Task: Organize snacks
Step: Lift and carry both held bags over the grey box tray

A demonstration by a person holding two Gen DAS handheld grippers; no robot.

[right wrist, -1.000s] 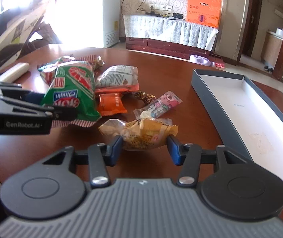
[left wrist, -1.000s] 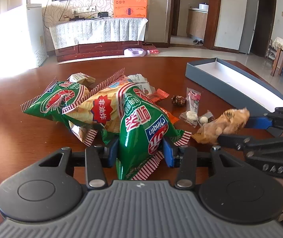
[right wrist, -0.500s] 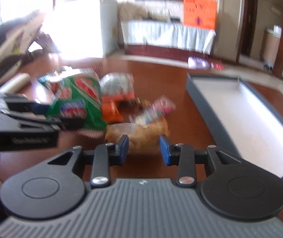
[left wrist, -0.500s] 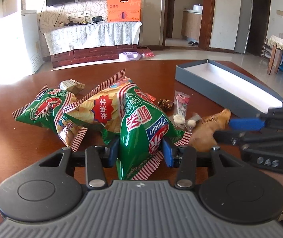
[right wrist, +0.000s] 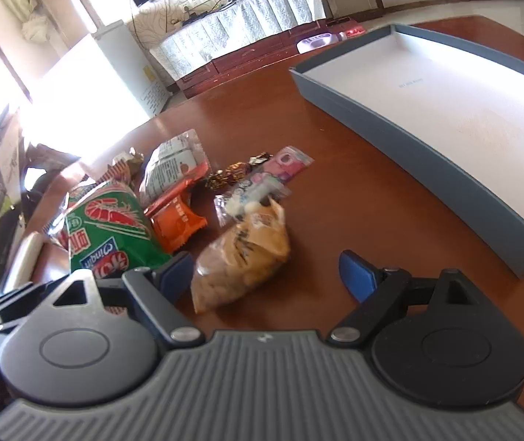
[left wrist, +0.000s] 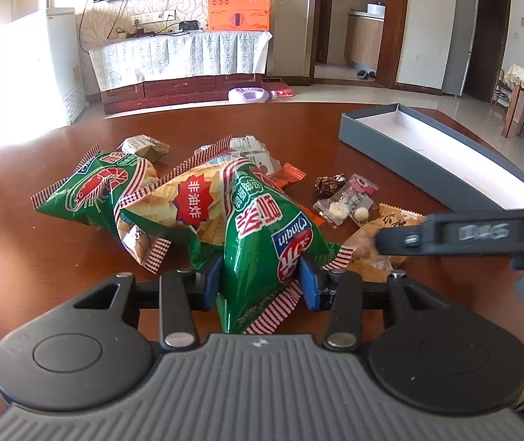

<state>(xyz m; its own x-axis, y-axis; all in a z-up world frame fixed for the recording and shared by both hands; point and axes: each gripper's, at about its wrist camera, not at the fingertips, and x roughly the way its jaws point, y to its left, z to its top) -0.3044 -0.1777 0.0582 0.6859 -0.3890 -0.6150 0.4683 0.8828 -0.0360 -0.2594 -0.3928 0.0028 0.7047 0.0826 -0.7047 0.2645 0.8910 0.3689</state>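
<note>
My left gripper is shut on a green shrimp-chip bag, which leans on the snack pile. My right gripper is open, and a tan peanut packet lies on the table between its fingers, close to the left finger. The same packet shows in the left wrist view, partly behind the right gripper's black body. The open grey box with a white inside stands to the right; it also shows in the left wrist view.
On the brown table lie another green shrimp bag, a yellow chip bag, an orange packet, a white packet, a brown foil candy and a clear pink candy packet.
My right gripper has opened and let go of the peanut packet, which now lies on the table. That gripper has tilted and turned. My left gripper still holds the green bag.
</note>
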